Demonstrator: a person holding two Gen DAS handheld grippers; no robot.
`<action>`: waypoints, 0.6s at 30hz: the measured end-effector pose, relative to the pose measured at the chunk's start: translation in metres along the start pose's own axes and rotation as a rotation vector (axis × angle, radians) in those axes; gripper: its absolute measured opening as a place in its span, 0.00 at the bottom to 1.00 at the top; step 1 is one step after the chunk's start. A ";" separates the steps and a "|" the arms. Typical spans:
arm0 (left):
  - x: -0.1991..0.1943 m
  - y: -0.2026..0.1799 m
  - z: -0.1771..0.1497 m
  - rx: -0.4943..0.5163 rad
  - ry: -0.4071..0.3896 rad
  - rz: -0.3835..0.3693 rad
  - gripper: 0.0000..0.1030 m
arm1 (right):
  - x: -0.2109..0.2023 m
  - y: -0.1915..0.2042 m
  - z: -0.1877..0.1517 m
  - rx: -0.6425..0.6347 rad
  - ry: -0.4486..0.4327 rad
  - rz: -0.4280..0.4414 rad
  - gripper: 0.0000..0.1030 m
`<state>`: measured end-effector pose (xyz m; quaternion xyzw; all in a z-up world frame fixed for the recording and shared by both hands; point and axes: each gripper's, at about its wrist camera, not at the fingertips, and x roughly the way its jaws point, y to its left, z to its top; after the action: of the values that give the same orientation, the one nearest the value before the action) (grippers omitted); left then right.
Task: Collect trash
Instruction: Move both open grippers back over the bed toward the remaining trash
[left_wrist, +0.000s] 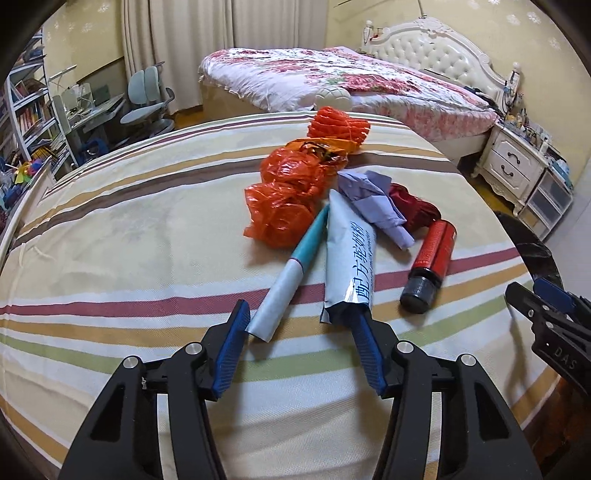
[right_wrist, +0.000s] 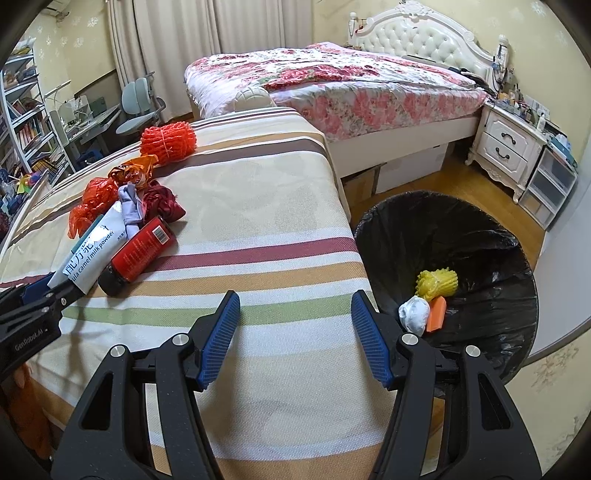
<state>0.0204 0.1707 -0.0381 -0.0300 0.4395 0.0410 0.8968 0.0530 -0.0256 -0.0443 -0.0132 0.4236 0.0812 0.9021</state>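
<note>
Trash lies in a heap on the striped tablecloth (left_wrist: 129, 236): a white-and-teal stick pack (left_wrist: 286, 280), a white camel milk powder sachet (left_wrist: 351, 258), a red bottle with a black cap (left_wrist: 430, 258), orange plastic bags (left_wrist: 284, 199), crumpled lilac paper (left_wrist: 373, 199), a dark red wad (left_wrist: 413, 206) and an orange foam net (left_wrist: 338, 123). My left gripper (left_wrist: 301, 314) is open, its jaws around the near ends of the stick pack and sachet. My right gripper (right_wrist: 293, 306) is open and empty above the table's right edge, beside the black-lined bin (right_wrist: 491, 236).
The bin holds a yellow foam net (right_wrist: 437, 282), a white wad (right_wrist: 413, 314) and an orange piece (right_wrist: 436, 314). A flowered bed (right_wrist: 351, 85) and a white nightstand (right_wrist: 506, 147) stand behind. A desk and chair (left_wrist: 147, 107) are at the far left.
</note>
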 end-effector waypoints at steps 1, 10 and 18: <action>-0.001 0.001 -0.001 -0.003 0.001 0.000 0.53 | 0.000 -0.001 0.000 0.001 0.000 0.002 0.59; -0.013 0.016 -0.006 -0.043 0.006 0.017 0.53 | -0.002 -0.002 -0.001 0.007 -0.006 0.016 0.59; -0.014 0.025 0.000 -0.060 -0.012 0.044 0.53 | -0.003 -0.001 -0.001 0.000 -0.006 0.009 0.59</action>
<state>0.0087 0.1949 -0.0275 -0.0470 0.4330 0.0742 0.8971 0.0508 -0.0267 -0.0424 -0.0112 0.4211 0.0854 0.9029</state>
